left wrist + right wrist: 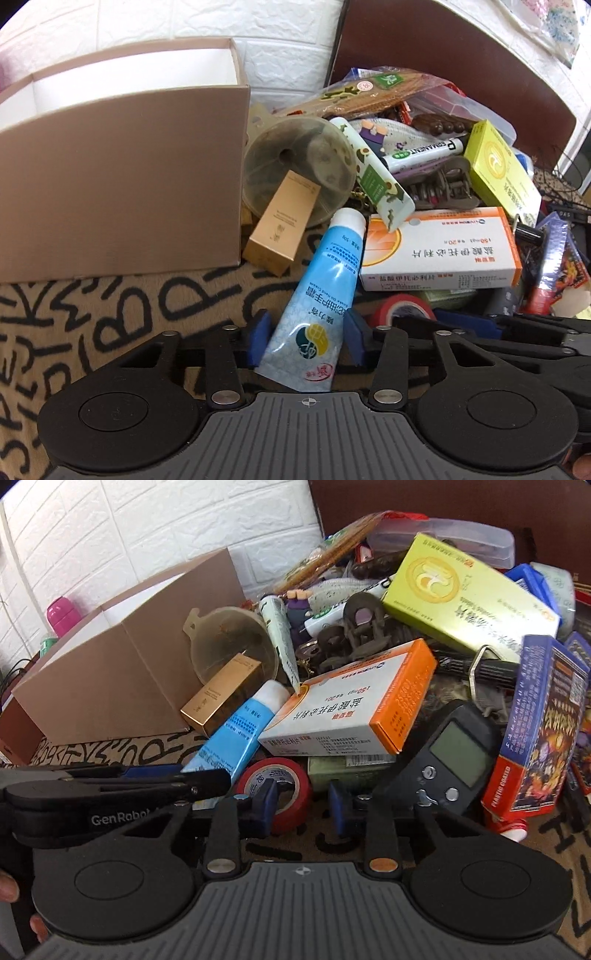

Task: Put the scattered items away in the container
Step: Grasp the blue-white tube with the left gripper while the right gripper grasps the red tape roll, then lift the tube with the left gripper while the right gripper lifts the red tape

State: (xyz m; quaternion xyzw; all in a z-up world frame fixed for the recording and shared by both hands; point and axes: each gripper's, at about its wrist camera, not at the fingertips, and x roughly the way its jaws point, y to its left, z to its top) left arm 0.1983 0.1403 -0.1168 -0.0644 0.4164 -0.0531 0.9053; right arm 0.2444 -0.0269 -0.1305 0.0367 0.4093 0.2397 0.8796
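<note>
The brown cardboard box, open-topped with a white lining, stands on a plush tan cloth printed with black letters; nothing can be made out inside it. Just beside its right wall lies the heap of scattered items: a white-and-orange medicine carton, a yellow-green carton, a round translucent lid, a small gold box leaning at the cardboard wall, a brown hair claw and a black handheld device with a grey screen. The left gripper stands narrowed around the crimped end of a soft blue hand-cream tube, blue pads close on either flank; whether they press it I cannot tell. The right gripper is narrowed too, its left finger inside the hole of a glossy red tape roll, the other outside the ring, contact unclear.
</note>
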